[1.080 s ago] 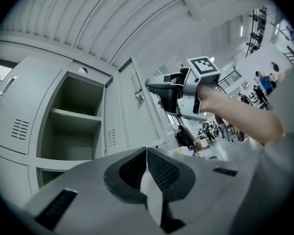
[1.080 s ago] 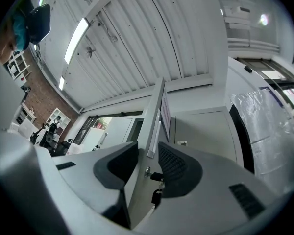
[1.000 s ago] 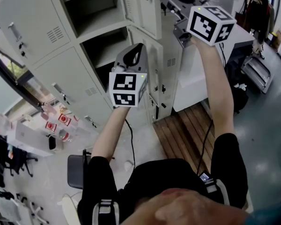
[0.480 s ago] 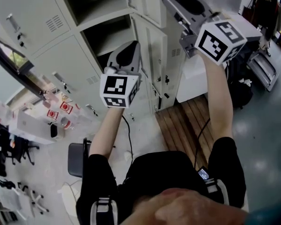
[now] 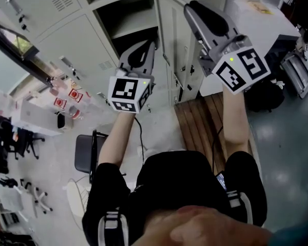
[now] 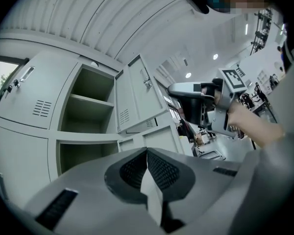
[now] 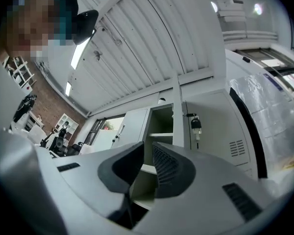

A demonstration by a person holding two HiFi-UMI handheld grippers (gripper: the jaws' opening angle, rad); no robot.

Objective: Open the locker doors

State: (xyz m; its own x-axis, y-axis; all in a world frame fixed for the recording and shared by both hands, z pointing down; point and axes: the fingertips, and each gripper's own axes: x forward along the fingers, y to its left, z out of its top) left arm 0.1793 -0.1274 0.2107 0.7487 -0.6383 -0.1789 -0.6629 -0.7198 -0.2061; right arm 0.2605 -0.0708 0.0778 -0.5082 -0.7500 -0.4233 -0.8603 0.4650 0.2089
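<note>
My left gripper (image 6: 147,153) has its jaws shut, empty. The right gripper (image 7: 148,151) jaws just closed to a slit with nothing between them. Pale grey metal lockers (image 5: 87,40) sit at 11 o'clock.

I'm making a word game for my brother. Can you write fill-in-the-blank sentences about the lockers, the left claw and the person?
1. The left claw is ____ and holds nothing.
2. The locker door beside the compartment with a shelf stands ____.
3. The person's shirt is ____.

Missing words: shut; open; black.
</note>
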